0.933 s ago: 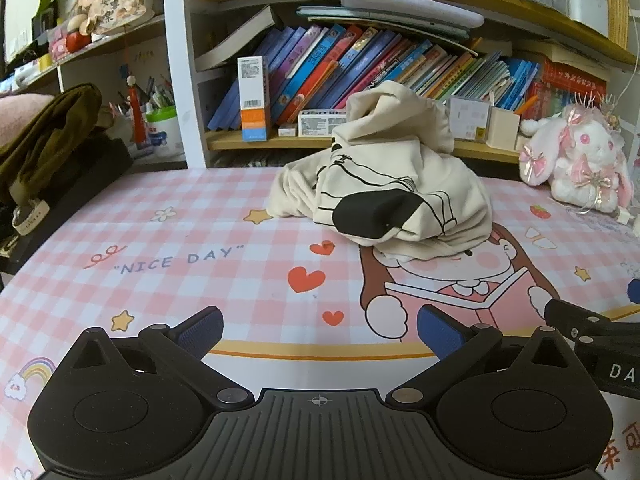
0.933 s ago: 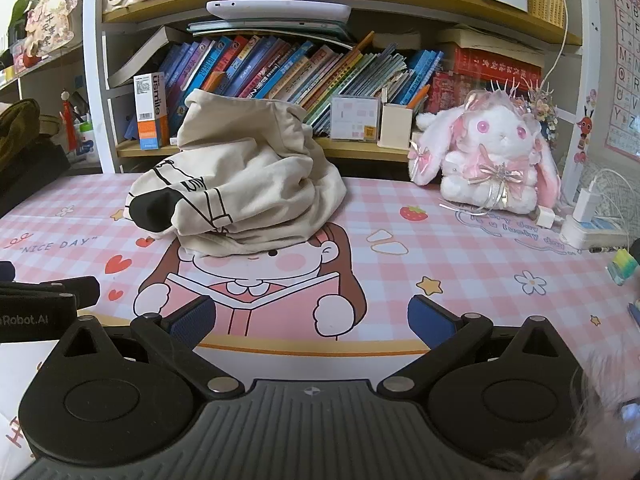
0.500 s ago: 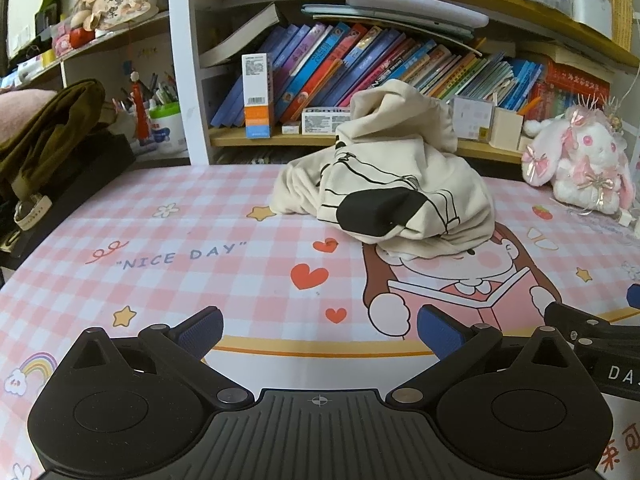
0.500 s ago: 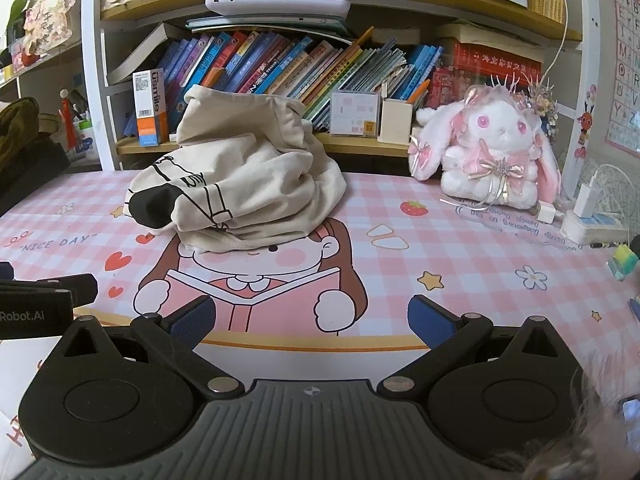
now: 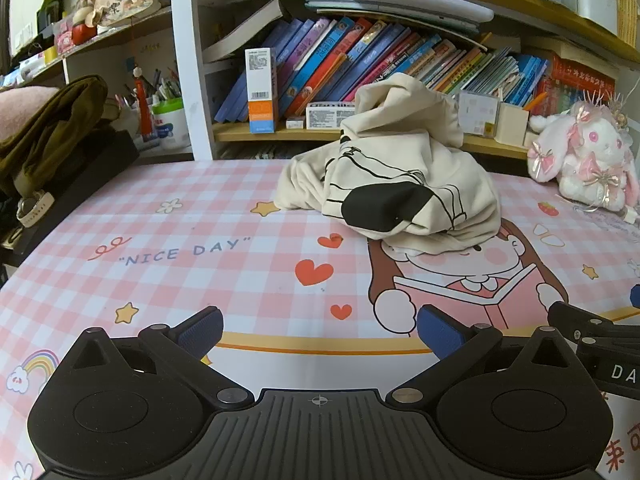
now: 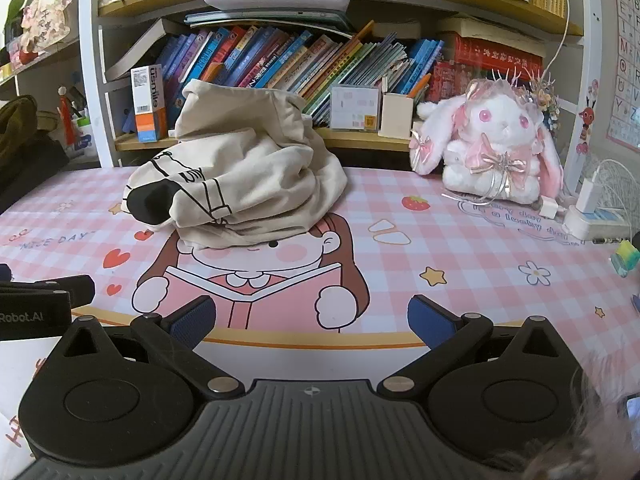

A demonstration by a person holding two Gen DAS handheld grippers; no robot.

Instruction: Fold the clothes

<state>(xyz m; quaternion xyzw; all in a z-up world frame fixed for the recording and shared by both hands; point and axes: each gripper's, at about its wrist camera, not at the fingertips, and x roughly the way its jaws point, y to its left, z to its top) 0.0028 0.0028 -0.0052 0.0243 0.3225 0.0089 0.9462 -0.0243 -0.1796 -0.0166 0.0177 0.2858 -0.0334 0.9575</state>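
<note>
Fingers (image 5: 200, 326) of both grippers apart, crumpled cream garment (image 5: 400, 184) well ahead, untouched.

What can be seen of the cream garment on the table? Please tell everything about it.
The cream garment is a soft, cloth-like piece with thin black line print and one solid black patch. It lies unfolded in a crumpled heap, one part standing up at the back. It rests on the pink checked table mat, over the head of the printed cartoon girl, in front of the bookshelf. Neither gripper touches it.
</note>
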